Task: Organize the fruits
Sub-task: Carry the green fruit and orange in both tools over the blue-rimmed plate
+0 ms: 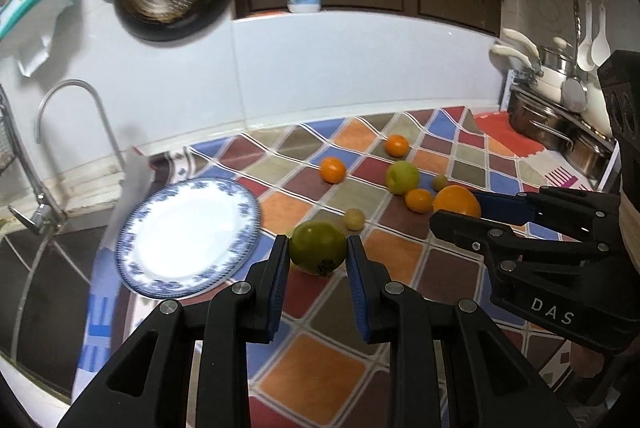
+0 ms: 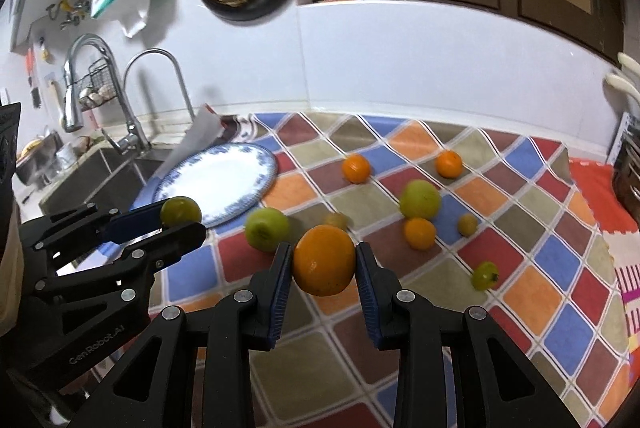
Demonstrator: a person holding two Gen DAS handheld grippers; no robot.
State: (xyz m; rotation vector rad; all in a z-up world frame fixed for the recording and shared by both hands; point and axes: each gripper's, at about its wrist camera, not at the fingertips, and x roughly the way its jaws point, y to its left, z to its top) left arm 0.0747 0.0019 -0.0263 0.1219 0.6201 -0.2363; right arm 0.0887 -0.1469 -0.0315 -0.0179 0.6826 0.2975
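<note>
kitchen desk under checkered cloth (image 2: pixel 520 288). left tool (image 1: pixel 318 252) clenched on green fruit (image 1: pixel 318 252), right tool (image 2: pixel 324 260) clenched on orange (image 2: pixel 324 260), both near plate (image 1: pixel 188 240). risk: round fruit rolls off plate's shallow rim on release.

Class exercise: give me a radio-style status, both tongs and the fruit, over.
Left tongs shut on green fruit. Right tongs shut on large orange. Plate bare, path open.
</note>
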